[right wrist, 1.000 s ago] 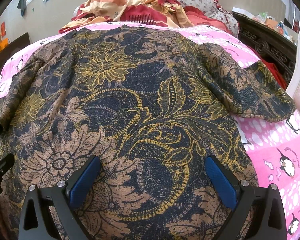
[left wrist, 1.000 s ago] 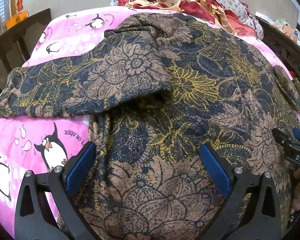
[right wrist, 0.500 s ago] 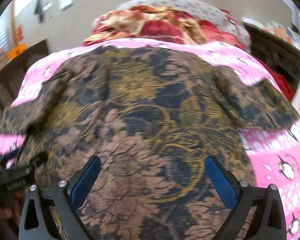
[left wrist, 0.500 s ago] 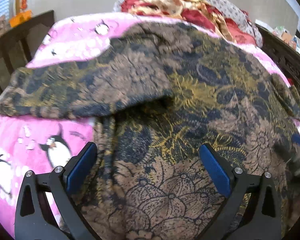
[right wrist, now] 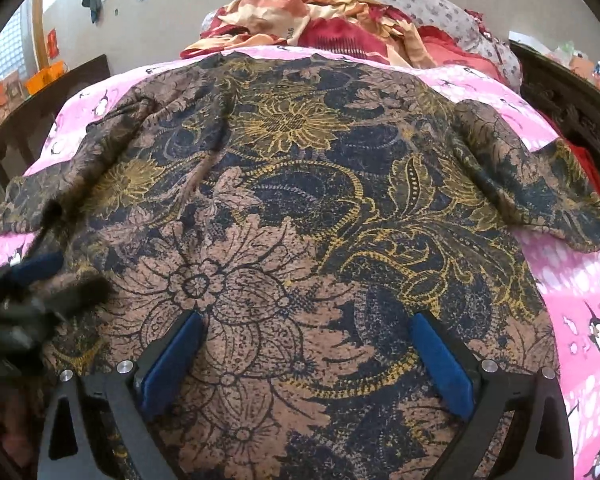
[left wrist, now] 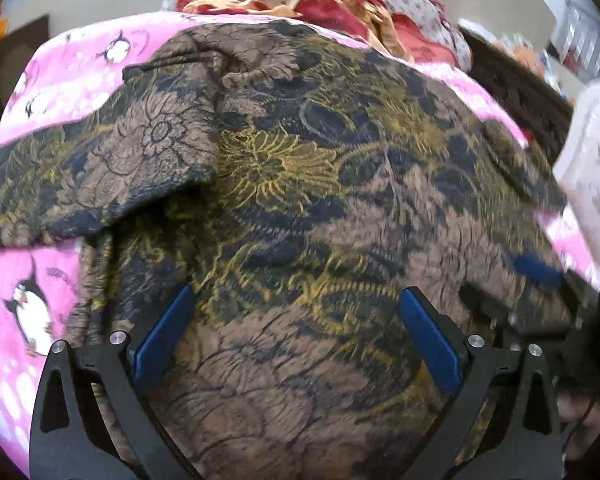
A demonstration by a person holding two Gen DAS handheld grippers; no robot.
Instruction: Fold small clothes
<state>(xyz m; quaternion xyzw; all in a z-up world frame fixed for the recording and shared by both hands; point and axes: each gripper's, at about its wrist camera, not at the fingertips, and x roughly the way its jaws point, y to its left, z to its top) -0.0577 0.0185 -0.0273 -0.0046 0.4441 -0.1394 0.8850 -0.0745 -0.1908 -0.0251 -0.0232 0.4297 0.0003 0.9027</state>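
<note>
Nearest in the left wrist view, the left gripper [left wrist: 294, 332] has its two blue-padded jaws spread wide with nothing between them, poised over the near hem of one shirt [left wrist: 300, 208]. The right gripper [right wrist: 308, 354] is the same in its own view: two jaws wide apart, empty, over the shirt [right wrist: 300, 220]. Each gripper also shows blurred at the edge of the other's view, the right gripper [left wrist: 536, 276] at the right and the left gripper [right wrist: 32, 280] at the left.

The shirt, dark with brown and yellow flowers, lies spread flat on a bed covered by one pink penguin sheet [right wrist: 572, 292]. Its two short sleeves differ: the left sleeve [left wrist: 80, 180] stretches out to the left over the sheet, with a fold of cloth lying across the shirt's left shoulder; the right sleeve [right wrist: 540, 200] angles out to the right.

At the far end of the bed sits one heap of red and orange cloth [right wrist: 320, 24] against a spotted pillow [right wrist: 440, 8].
</note>
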